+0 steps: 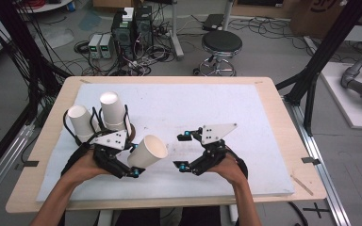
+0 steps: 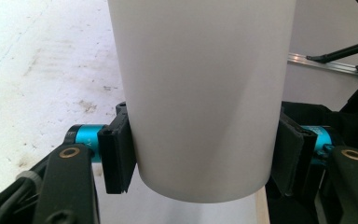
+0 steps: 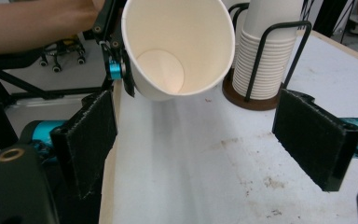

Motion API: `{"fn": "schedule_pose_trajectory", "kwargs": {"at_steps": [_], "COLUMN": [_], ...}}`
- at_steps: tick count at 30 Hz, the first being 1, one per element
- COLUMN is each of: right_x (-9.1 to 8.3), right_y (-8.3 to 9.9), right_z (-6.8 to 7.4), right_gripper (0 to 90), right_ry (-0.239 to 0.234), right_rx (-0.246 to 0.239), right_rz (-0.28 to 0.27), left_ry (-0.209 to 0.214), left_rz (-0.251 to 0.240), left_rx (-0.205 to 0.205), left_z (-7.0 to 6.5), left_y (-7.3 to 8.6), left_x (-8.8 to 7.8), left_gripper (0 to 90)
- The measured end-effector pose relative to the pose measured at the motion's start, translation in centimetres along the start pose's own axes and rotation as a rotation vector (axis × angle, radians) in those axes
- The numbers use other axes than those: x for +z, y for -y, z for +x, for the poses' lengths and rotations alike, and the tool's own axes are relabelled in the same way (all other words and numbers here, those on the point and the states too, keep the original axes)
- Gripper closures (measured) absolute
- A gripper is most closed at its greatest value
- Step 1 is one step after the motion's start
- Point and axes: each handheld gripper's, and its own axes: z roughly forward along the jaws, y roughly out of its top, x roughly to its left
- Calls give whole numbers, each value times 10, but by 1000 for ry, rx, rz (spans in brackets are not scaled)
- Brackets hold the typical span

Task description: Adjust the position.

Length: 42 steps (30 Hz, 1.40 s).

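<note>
My left gripper (image 1: 134,161) is shut on a white paper cup (image 1: 149,150), held off the table on its side with the mouth toward the right. In the left gripper view the black pads (image 2: 119,158) press both sides of the cup (image 2: 200,93) near its base. My right gripper (image 1: 183,151) is open with nothing between its jaws, a short way right of the cup's mouth. In the right gripper view, its pads (image 3: 91,140) stand wide apart and the cup (image 3: 177,46) hangs ahead, showing its empty inside. The left gripper (image 3: 116,70) grips it from the left.
Two stacks of white cups (image 1: 80,123) (image 1: 113,110) stand upside down in black wire holders at the left of the white mat (image 1: 245,108); one stack (image 3: 261,56) rests on a brown base. The wooden table edge (image 1: 283,117) frames the mat. A stool (image 1: 221,44) and computer boxes stand on the floor beyond.
</note>
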Motion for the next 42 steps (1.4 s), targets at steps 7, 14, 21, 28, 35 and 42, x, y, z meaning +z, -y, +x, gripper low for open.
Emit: {"fn": "schedule_pose_trajectory", "kwargs": {"at_steps": [7, 14, 21, 28, 35, 42], "right_x": [0, 4, 12, 21, 30, 36], "right_y": [3, 7, 8, 7, 4, 3], "right_z": [0, -2, -2, 0, 2, 4], "right_gripper": [145, 145, 145, 145, 146, 146], "right_ry": [-2, 2, -11, -38, -70, -99], "right_rx": [5, 31, 43, 52, 57, 68], "right_rz": [-29, -63, -85, -89, -109, -136], "left_ry": [11, 18, 16, 27, 36, 43], "left_rz": [-68, -136, -157, -194, -236, -255], "left_rx": [-34, -59, -59, -47, -39, -36], "left_z": [2, 3, 2, -1, -4, -7], "left_y": [3, 6, 5, 3, 3, 3], "left_x": [0, 0, 6, 11, 17, 25], "left_gripper": [349, 349, 349, 349, 349, 350]}}
